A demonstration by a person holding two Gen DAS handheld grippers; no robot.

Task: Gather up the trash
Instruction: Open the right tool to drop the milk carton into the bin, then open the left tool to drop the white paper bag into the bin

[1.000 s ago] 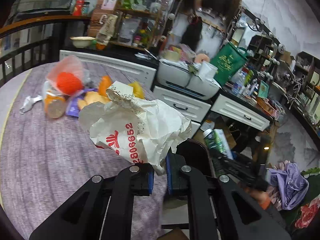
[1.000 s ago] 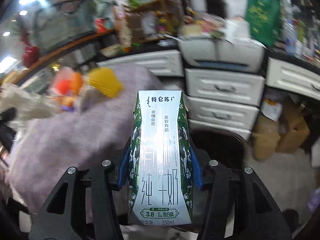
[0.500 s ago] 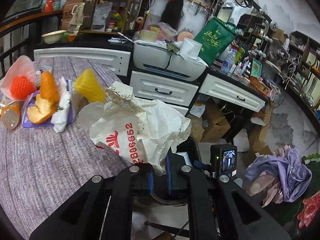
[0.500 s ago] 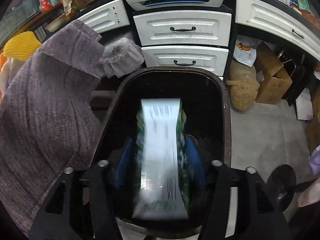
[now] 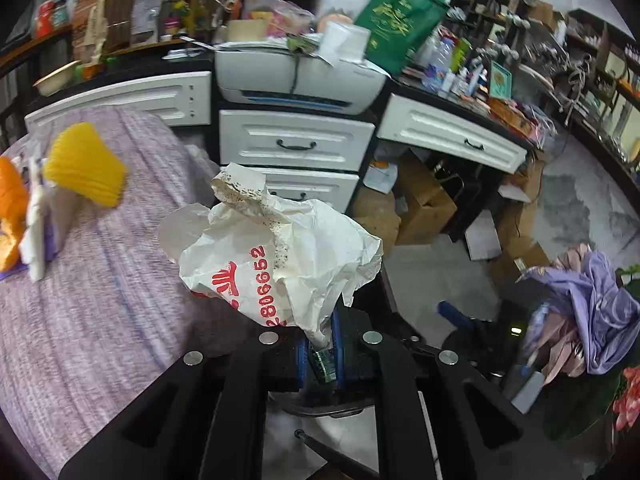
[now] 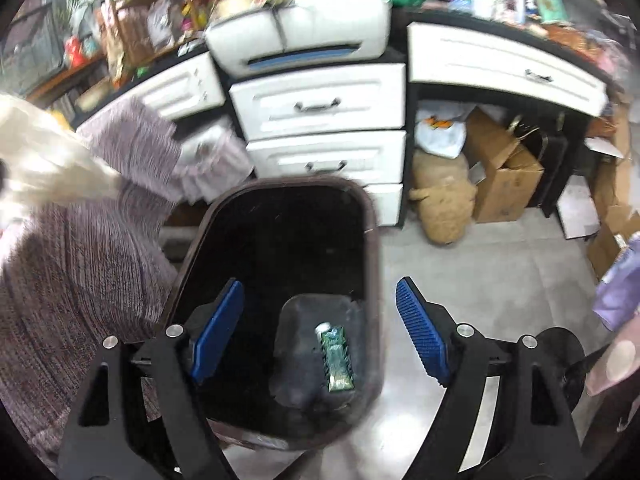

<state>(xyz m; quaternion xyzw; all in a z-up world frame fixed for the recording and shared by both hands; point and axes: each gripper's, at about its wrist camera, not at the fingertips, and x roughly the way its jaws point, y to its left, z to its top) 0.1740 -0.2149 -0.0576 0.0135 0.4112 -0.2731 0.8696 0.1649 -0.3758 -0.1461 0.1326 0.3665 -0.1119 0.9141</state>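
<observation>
My left gripper (image 5: 320,350) is shut on a crumpled white paper bag (image 5: 276,264) with red print, held over the table edge by the bin. In the right wrist view my right gripper (image 6: 320,320) hangs over a dark trash bin (image 6: 362,208); its jaws are opening and nothing is between them. A green milk carton (image 6: 337,358) lies on the bin's bottom. The same carton (image 5: 323,364) shows below the left fingers. The paper bag (image 6: 44,160) appears blurred at the left edge of the right wrist view.
A purple tablecloth (image 5: 80,320) covers the table, with a yellow foam net (image 5: 84,170), orange peel (image 5: 10,216) and white paper on it. White drawers (image 5: 296,146) and a printer (image 5: 296,76) stand behind the bin. Cardboard boxes (image 6: 500,176) and a purple cloth (image 5: 588,312) lie on the floor.
My right gripper swung over the bin, spread its jaws and let the milk carton drop in. My left gripper carried the paper bag from over the table toward the bin.
</observation>
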